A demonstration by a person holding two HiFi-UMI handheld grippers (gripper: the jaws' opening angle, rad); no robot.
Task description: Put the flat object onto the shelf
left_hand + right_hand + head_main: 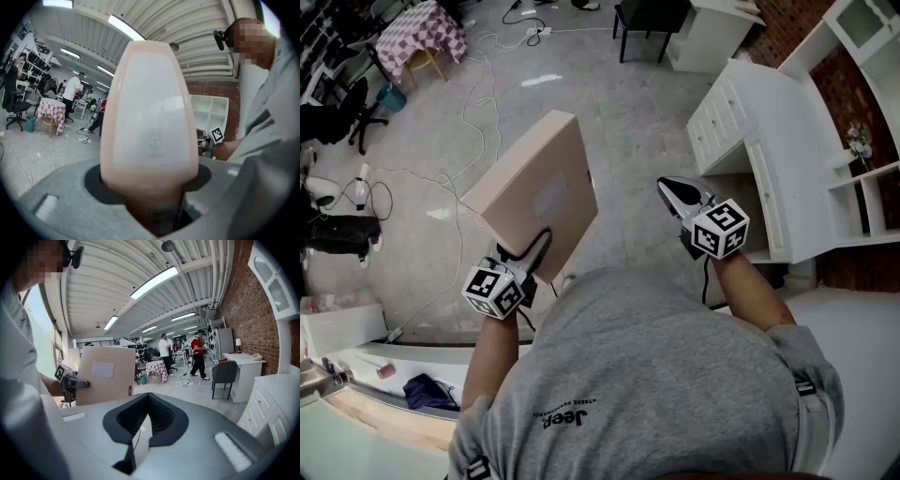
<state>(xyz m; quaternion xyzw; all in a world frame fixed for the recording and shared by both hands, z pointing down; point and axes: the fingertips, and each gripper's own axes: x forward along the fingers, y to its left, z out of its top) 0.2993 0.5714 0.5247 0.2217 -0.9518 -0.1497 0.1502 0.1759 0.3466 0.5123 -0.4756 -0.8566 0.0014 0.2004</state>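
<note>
1. We are looking steeply down over a grey T-shirt [656, 375], which is filling the bottom of the head view, with both forearms reaching forward from it.
2. We are clenching the left tool [532, 251] on the lower edge of the flat object [534, 187], a pale pinkish-beige rectangular piece. In the left gripper view it is rising straight out from between the jaws and covering most of the picture.
3. The flat object is standing up on edge in the air above the grey floor [619, 112], leaning away from us. It is sitting at the left of the head view, well apart from the shelf [865, 176].
4. We are holding the right tool [675, 193] out to the right of the flat object, with its jaws pressed together and nothing between them.
5. The shelf, white with open compartments, is standing against a brick wall [848, 94] at the right, next to a white drawer unit [736, 127].
6. Loose cables [473, 122] are trailing across the floor beyond the flat object.
</note>
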